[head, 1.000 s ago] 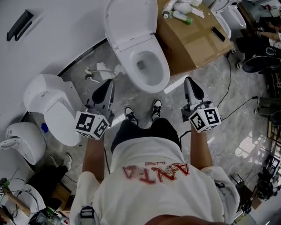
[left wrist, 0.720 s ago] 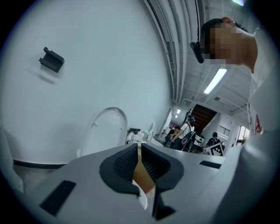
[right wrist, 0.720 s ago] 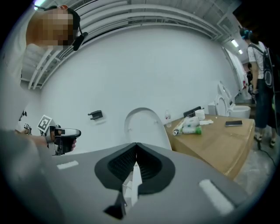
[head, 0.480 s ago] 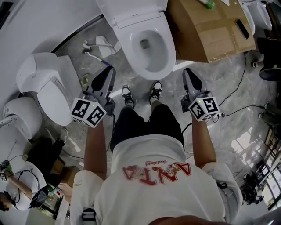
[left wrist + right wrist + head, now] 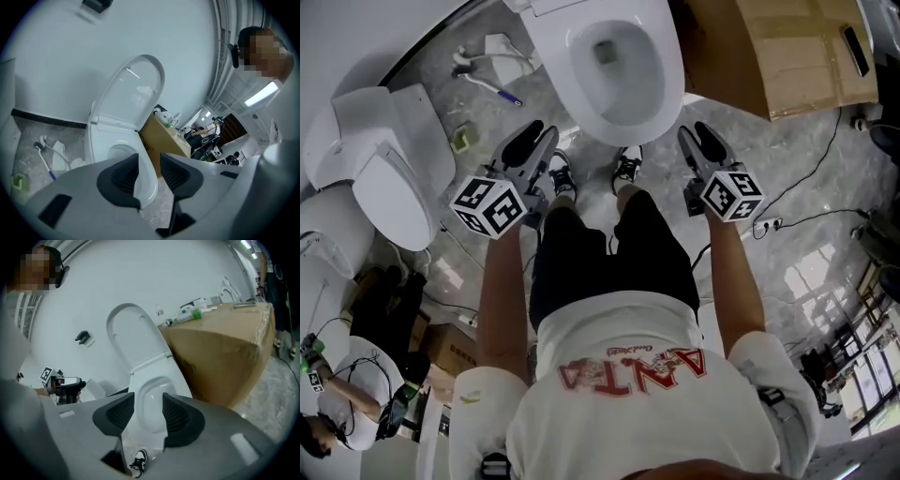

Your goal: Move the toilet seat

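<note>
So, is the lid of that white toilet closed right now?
No, the white toilet's oval lid stands upright, leaving the bowl open.

Head view was bright, evenly lit, sharp. Window glare lay on glossy marble floor (image 5: 811, 272) at right. Toilet bowl (image 5: 623, 66) carried soft sheen, no hard shadows. Both gripper views bent strongly, fisheye, black vignette at corners. Ceiling strip light (image 5: 262, 93) burned white, far right. Nearest foreground was soft, unfocused.

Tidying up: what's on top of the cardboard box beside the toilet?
On the cardboard box: white bottles near the wall and a dark flat device. Anything behind the bottles is covered.
</note>
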The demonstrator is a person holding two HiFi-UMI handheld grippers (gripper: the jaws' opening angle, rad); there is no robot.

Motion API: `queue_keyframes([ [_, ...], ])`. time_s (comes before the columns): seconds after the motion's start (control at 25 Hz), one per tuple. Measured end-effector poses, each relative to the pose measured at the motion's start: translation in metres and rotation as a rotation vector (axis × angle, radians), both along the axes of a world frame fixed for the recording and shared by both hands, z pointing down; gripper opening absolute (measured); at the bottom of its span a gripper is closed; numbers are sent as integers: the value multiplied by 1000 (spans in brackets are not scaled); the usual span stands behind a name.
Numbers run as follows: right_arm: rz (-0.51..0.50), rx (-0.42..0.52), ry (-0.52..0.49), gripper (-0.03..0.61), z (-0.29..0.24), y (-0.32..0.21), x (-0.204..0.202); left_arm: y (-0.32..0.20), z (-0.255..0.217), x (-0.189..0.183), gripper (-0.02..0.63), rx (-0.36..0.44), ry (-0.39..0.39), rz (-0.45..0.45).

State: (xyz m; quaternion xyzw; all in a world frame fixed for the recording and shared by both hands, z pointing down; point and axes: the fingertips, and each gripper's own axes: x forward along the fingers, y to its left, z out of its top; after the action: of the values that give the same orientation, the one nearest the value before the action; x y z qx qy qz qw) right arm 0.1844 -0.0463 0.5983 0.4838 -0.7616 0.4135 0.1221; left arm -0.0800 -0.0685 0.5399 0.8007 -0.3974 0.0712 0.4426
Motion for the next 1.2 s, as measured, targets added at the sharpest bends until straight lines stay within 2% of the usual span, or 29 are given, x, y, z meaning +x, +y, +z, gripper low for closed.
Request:
queue_keyframes([
  [0.32, 66, -180, -6, 196, 122, 14, 23, 12, 122, 3, 138, -147, -10, -81],
  [0.56, 86, -254, 11, 211, 184, 14, 30, 26, 209, 18, 146, -248, -37, -76],
  [0.76, 104, -276, -35, 225, 205, 8, 29, 30, 237, 29, 176, -275, -12, -87],
  [1.04, 134, -282, -67, 225, 205, 8, 29, 32, 255, 28, 184, -324, -6, -108],
  [1.12, 178, -314, -112, 223, 206, 9, 30, 36, 259, 26, 184, -338, -1, -101],
  [1.2, 256, -357, -203, 215, 205, 9, 34, 38, 260, 27, 184, -347, 14, -100],
])
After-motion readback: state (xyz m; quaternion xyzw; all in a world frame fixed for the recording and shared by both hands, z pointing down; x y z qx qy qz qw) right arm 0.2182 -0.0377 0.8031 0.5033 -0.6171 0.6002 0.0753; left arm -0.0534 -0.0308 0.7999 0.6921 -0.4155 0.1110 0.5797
